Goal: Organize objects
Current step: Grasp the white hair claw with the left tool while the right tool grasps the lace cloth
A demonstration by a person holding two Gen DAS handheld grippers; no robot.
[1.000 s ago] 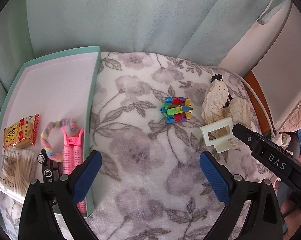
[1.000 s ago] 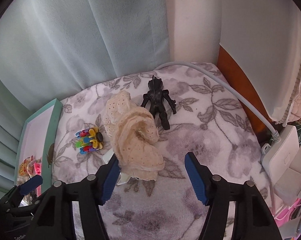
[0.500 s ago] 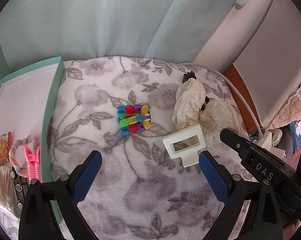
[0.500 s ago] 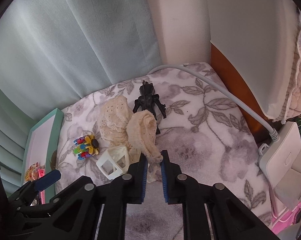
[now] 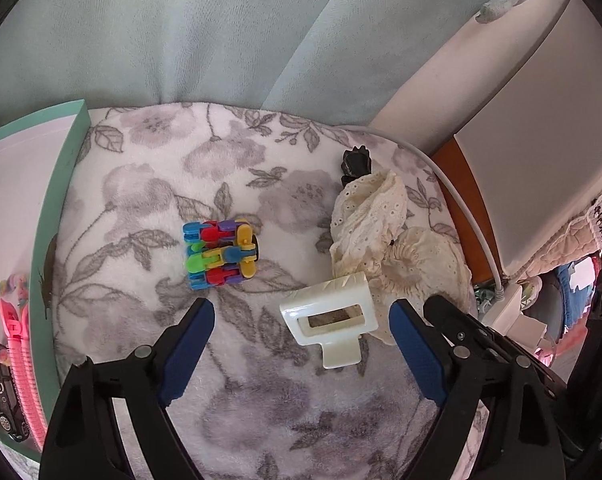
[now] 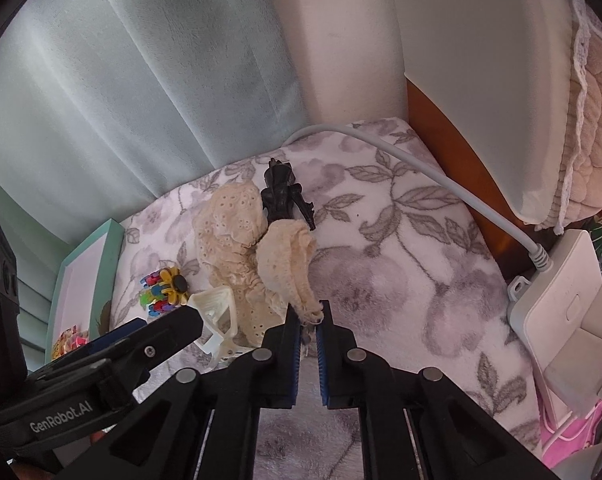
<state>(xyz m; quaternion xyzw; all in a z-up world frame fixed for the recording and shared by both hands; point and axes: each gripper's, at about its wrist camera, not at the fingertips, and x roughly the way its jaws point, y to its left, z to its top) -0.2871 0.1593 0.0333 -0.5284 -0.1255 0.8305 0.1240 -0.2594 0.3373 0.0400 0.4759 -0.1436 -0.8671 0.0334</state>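
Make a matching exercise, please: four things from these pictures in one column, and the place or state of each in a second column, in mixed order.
Things
1. cream lace cloth
2. white hair clip
3. black figure
4. colourful block toy

Places or states
A. lies alone on the flowered blanket, near the green box
B. pinched at its end by the right tool
C. lies between the open fingers of the left tool
D. partly hidden behind the cloth, near the curtain

Pairs: 1-B, 2-C, 3-D, 4-A
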